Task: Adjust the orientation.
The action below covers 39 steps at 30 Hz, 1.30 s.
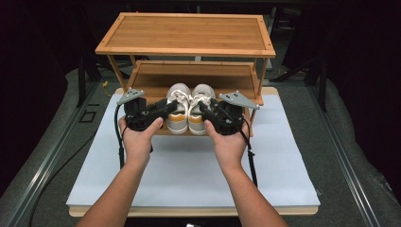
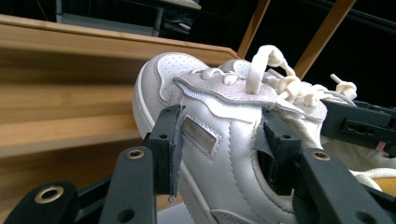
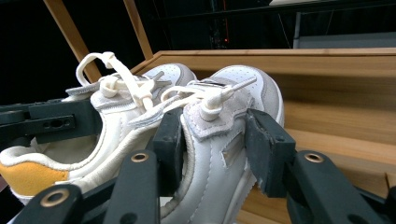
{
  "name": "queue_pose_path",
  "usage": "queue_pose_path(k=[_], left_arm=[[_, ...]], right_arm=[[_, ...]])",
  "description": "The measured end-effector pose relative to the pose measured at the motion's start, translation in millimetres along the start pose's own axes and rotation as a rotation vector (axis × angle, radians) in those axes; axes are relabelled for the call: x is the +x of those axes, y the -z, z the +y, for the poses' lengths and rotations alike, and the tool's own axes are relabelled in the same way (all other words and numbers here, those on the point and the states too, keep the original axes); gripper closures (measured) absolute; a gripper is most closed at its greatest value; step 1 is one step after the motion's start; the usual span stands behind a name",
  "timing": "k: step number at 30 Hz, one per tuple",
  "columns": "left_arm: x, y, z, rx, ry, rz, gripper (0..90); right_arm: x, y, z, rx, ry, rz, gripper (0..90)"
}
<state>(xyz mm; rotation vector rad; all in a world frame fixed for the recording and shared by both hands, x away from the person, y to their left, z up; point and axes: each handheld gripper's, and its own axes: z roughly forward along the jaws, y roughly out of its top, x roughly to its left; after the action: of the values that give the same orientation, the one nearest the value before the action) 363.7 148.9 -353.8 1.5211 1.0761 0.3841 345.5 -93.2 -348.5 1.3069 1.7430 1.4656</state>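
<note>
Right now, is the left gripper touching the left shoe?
Touching. In the left gripper view, the left gripper has both black jaws pressed against the sides of the left shoe, one on the outer side and one inside the opening.

Bright overhead light on the table (image 1: 283, 161), dark surroundings, soft focus, slight close-up blur.

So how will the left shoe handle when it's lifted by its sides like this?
The left shoe probably gives a little: the left gripper clamps its soft upper, which may dent. It looks light for its size. The smooth leather could slip, so it may tilt heel-down. Its loose laces will likely flop.
</note>
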Motion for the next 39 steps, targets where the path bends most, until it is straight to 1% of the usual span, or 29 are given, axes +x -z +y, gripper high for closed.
queue_pose_path(k=[3, 6, 9, 14, 16, 20, 24, 28, 32, 35, 38, 39], left_arm=[[2.5, -3.7, 4.8, 0.003, 0.004, -0.004, 56.0], [2.9, -7.1, 9.6, 0.001, -0.011, -0.002, 56.0], [4.9, -10.7, 13.8, -0.006, -0.006, -0.005, 56.0], [8.8, -16.1, 20.2, 0.001, -0.006, -0.003, 56.0], [10.3, -18.6, 21.6, 0.001, -0.007, -0.001, 56.0], [13.9, -23.3, 24.5, 0.001, 0.008, -0.009, 56.1], [16.4, -27.3, 28.2, 0.003, 0.004, -0.001, 56.1], [21.3, -31.8, 29.5, 0.009, 0.017, 0.004, 56.2], [26.8, -36.8, 31.3, 0.014, 0.026, 0.004, 56.2], [29.5, -39.8, 33.8, 0.021, 0.021, 0.01, 56.2], [31.7, -42.4, 35.3, 0.023, 0.019, 0.008, 56.2], [33.6, -44.3, 36.4, 0.032, 0.018, 0.008, 56.2]], right_arm=[[-1.7, -3.5, 4.2, -0.001, -0.003, -0.003, 58.1], [-2.7, -6.8, 9.0, -0.002, 0.009, -0.01, 58.2], [-4.1, -9.9, 13.2, -0.011, 0.011, -0.013, 58.2], [-9.0, -16.8, 17.9, -0.011, -0.003, -0.005, 58.3], [-9.6, -19.6, 19.3, -0.009, -0.001, -0.007, 58.3], [-12.8, -24.5, 23.2, -0.007, -0.003, -0.006, 58.3], [-15.8, -30.3, 25.9, -0.008, -0.013, -0.001, 58.3], [-17.4, -37.3, 28.1, 0.0, -0.007, -0.002, 58.3], [-20.0, -44.2, 29.2, 0.007, -0.017, 0.002, 58.3], [-21.9, -49.2, 28.9, 0.009, -0.028, 0.006, 58.3], [-23.9, -54.0, 29.3, 0.012, -0.039, 0.007, 58.4], [-24.8, -55.0, 29.8, 0.018, -0.038, 0.009, 58.4]])
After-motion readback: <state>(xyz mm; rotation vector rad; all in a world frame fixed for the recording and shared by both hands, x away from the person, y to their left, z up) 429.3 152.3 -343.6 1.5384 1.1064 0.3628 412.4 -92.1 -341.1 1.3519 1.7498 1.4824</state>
